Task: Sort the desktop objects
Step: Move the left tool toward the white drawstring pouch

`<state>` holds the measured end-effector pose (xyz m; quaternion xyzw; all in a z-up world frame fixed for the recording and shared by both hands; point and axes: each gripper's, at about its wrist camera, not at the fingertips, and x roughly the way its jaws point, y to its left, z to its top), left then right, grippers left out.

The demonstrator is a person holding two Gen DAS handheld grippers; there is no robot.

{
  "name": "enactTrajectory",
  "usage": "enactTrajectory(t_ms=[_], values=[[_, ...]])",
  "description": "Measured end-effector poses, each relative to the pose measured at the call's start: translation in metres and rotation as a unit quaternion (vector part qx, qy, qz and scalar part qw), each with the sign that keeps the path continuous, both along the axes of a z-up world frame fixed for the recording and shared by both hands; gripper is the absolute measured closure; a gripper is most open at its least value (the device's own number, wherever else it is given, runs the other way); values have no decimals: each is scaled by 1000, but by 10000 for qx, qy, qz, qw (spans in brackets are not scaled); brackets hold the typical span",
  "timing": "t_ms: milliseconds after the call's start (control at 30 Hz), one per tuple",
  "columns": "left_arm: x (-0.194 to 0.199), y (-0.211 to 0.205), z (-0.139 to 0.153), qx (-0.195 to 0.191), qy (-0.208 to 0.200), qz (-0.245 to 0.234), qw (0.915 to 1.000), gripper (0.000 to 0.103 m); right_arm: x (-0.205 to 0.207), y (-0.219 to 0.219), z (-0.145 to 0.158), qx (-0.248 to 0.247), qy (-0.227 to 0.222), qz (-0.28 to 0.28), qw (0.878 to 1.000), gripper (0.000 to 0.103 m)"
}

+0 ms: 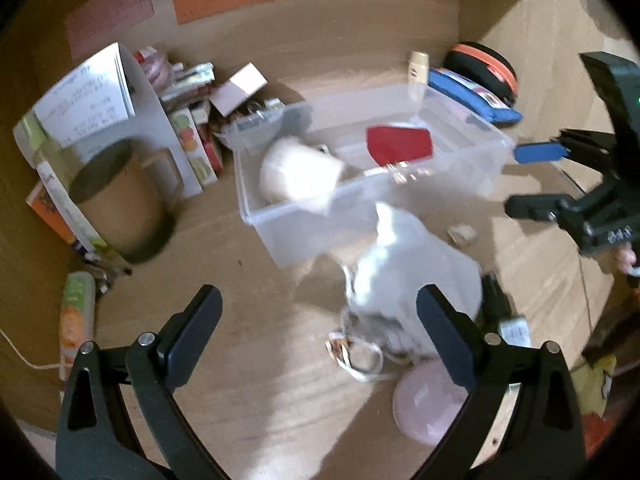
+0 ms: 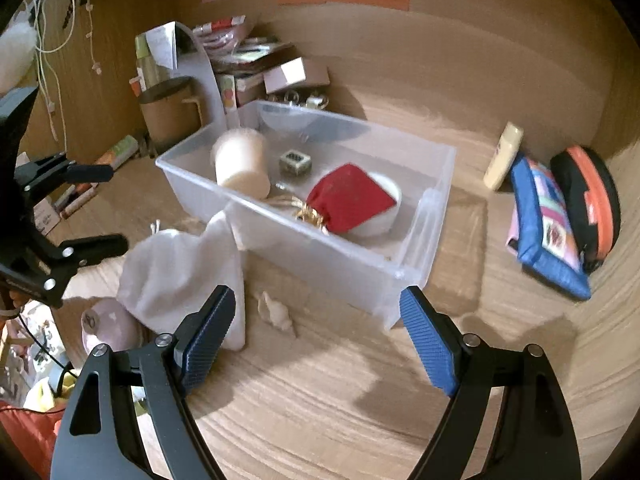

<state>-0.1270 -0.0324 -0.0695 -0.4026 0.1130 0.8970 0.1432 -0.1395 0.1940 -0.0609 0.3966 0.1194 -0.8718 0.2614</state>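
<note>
A clear plastic bin (image 2: 416,256) (image 1: 264,220) stands mid-desk. In it lie a cream cup (image 2: 240,164) (image 1: 296,172) on its side, a red pouch (image 2: 352,196) (image 1: 400,144) over a white bowl (image 2: 384,216), and a small die-like box (image 2: 295,162). A white cloth bag (image 2: 180,272) (image 1: 412,264) lies on the desk against the bin's near left corner. My left gripper (image 1: 320,336) is open and empty, just before the bag. My right gripper (image 2: 316,340) is open and empty before the bin's near corner.
A small cream figurine (image 2: 276,312) lies by the bag. A pink round lid (image 1: 428,400) (image 2: 108,328) lies nearby. A brown mug (image 1: 120,200), boxes and books (image 1: 196,120) crowd the back left. A blue pouch (image 2: 544,220), black-orange case (image 2: 588,200) and cream bottle (image 2: 502,156) sit at right.
</note>
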Motion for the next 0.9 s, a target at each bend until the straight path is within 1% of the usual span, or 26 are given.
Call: enactTrajectory(t_ms=[67,133,233,333,467,633,700,800,900], values=[[5,-1,-5,117,-154,-154,9997,4,0,1,-4,10,-50,-1,10000,21],[9,1,-9,157,-254,-284,9992,4,0,1,-8,37,-91,8,10000,21],[9,6,-17,48,-371,-440,9983,4,1,0,-13,82,-137,29,9999,21],[1,10,-21,69,-565,-532,9970,4,-1,-2,-18,133,-174,25,9998,21],[-14,16,-29,204,-862,-672,9938,4,-4,-2,-27,146,-261,13,9996,21],[-26,26,-37,219,-941,-821,9919,4,-3,-7,-41,246,-249,114,9993,23],[-30,28,-39,219,-939,-872,9915,4,-2,-10,-46,308,-158,138,9993,24],[-33,33,-41,133,-812,-971,9919,4,-4,-13,-50,354,-73,160,9992,33],[-35,37,-43,86,-725,-1037,9919,4,-11,-14,-52,326,-152,168,9992,45]])
